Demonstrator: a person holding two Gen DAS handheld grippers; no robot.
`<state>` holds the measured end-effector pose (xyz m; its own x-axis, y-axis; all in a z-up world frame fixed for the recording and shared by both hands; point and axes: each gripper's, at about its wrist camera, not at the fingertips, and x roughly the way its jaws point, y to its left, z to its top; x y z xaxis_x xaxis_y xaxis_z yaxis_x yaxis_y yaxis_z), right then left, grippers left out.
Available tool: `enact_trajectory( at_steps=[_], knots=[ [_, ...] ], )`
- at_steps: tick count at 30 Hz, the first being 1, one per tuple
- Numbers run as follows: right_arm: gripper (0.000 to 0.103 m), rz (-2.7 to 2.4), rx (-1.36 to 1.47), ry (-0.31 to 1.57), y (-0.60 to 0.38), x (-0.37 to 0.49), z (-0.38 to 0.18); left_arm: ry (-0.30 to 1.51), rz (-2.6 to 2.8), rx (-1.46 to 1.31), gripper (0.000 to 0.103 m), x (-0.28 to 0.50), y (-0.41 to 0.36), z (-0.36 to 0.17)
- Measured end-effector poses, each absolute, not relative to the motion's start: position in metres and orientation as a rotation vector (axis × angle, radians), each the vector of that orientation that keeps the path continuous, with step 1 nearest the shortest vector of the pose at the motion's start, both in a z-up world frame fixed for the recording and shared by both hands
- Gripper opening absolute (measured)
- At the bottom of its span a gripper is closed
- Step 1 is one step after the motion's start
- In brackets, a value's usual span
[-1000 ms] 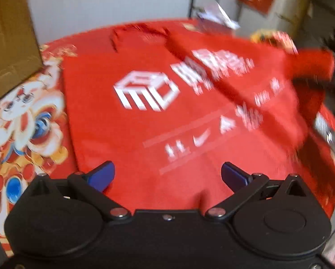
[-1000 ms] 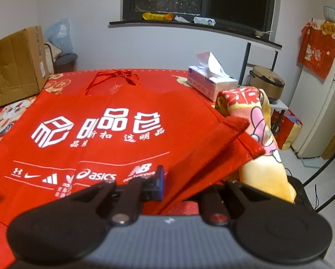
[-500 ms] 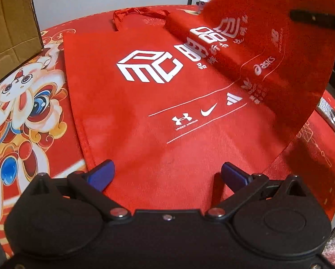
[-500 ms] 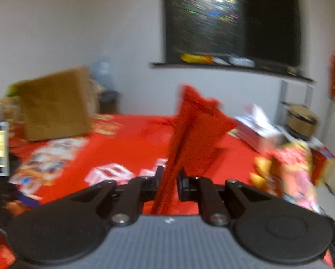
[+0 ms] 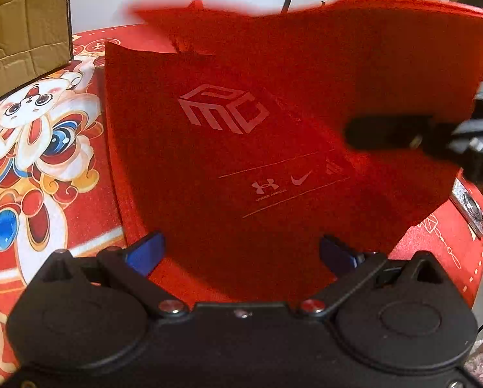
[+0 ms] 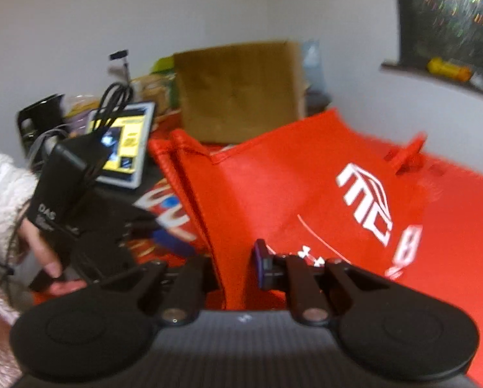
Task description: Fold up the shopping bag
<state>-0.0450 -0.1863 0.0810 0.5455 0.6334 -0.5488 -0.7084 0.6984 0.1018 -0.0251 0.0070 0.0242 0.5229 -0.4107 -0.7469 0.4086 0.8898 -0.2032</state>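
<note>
Matt red woven-look cloth bag, glossy printed cover on the worktop, creased brown cardboard box, matt black plastic tongs

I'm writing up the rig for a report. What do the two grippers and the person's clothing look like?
Both grippers are black plastic: two round discs at the base, angled link arms with silver pivot screws, and blue pads on the jaws. Left gripper; right gripper, whose base looks ribbed. A black box with white lettering and black cables sits on the left one. The sleeve is white and fluffy.
</note>
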Motion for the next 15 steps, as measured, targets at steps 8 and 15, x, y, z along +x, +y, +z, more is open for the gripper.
enact_trajectory(
  at_steps=[8, 15],
  knots=[
    [0.012, 0.802, -0.164, 0.662, -0.165, -0.027, 0.070, 0.914, -0.503, -0.106, 0.103, -0.023, 0.027, 0.031],
    [0.012, 0.756, -0.308, 0.691, -0.137, -0.028, 0.058, 0.869, -0.491, -0.294, 0.103, -0.037, 0.060, 0.052]
  ],
)
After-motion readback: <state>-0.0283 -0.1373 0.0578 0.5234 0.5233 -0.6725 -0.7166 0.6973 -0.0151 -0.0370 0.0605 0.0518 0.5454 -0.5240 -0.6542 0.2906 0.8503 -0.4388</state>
